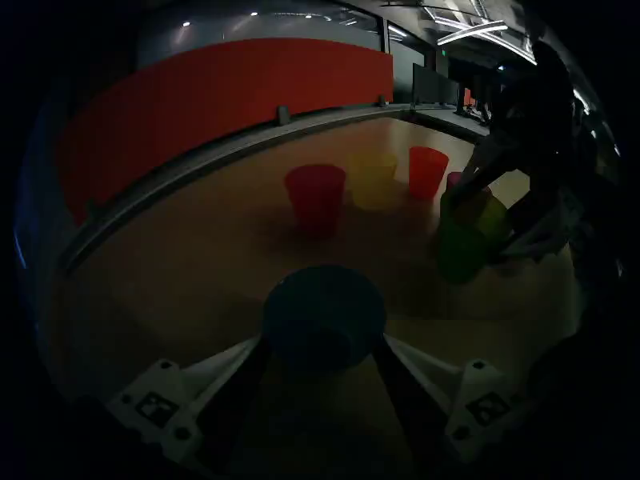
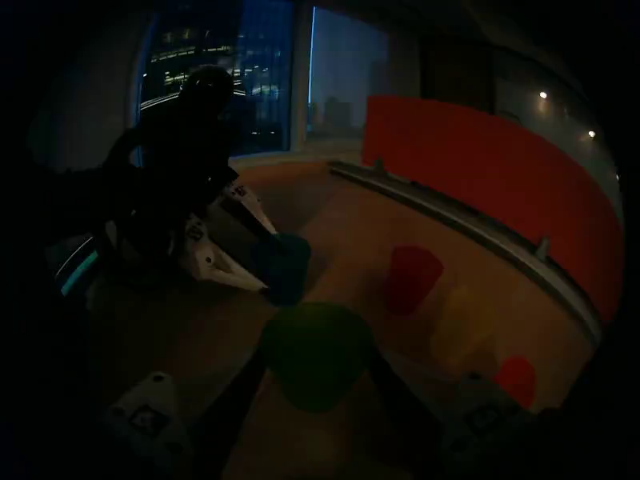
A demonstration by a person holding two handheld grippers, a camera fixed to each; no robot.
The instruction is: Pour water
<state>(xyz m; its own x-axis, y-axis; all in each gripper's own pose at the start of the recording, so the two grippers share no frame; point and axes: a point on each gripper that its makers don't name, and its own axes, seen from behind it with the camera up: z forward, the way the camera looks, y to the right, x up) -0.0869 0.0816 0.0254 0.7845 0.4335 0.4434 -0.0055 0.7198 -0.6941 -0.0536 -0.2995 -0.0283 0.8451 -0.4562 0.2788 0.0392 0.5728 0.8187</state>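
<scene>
**Cups clamped in both grippers over table, dim light**

Left gripper (image 1: 324, 342) is clamped on blue cup (image 1: 324, 316), with one finger against each side of it. In the right gripper view the blue cup looks close to upright: long axis roughly vertical, wider mouth up, narrow base down. Cannot tell whether its base touches the table (image 1: 200, 264).

Right gripper (image 2: 316, 364) is clamped on green cup (image 2: 316, 352), with fingers flanking both sides. In its own view the wide end is up and the cup tapers downward toward the camera. In the left gripper view this cup sits at the right, near the table edge. There it looks tilted, the lighter upper end leaning right and the darker base lower left. Too dark to see any water in either cup.

The two held cups are near each other but apart.

Three loose cups stand upright on the table, mouths up, beyond the held ones:
- Red cup (image 1: 316, 196) is nearest the blue cup.
- Yellow cup (image 1: 373, 179) is just beside the red cup.
- Far red cup (image 1: 426, 170) is next in the row.

A small pinkish thing behind the green cup is too hidden to identify.

Red panel (image 1: 224, 96) runs along the table's far side. Windows (image 2: 216, 56) show behind the left gripper's dark body.
</scene>
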